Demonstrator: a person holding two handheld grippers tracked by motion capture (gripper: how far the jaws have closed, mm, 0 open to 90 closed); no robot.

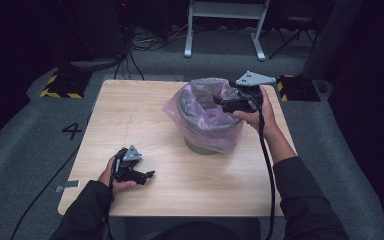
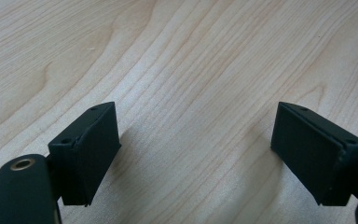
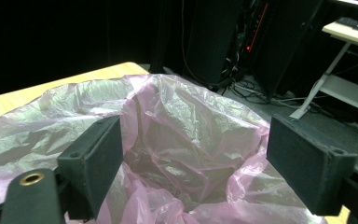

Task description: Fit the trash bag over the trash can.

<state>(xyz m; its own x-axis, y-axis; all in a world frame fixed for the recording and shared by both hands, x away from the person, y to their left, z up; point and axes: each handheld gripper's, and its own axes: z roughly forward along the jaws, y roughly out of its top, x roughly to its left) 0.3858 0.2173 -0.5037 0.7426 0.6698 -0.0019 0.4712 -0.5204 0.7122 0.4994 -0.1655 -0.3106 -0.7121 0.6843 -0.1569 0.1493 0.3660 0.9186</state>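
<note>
Bin (image 1: 200, 145) stands on the table (image 1: 145, 120), toward its far right part, lined with a pink plastic bag (image 1: 205, 117) whose edge is folded out over the rim and hangs down the outside.

Right gripper (image 1: 230, 102) hovers at the bin's right rim, aimed across the mouth. In the right gripper view its jaws stand wide and released, nothing pinched; crumpled pink film (image 3: 168, 140) lies beyond and below them.

Left gripper (image 1: 137, 175) rests low on the table, well apart from the bin, on its near-left side. Jaws spread, nothing between them but bare wood (image 2: 191, 70).

Judged risks:
- Film is thin and slack. A pinch taken too deep could catch the rim along with the bag and drag the bin.
- The bin is not steadied by the left gripper, so a sideways pull on the liner could tip or slide it.
- A shallow bite may slip off the film, or tear it if tugged hard.
</note>
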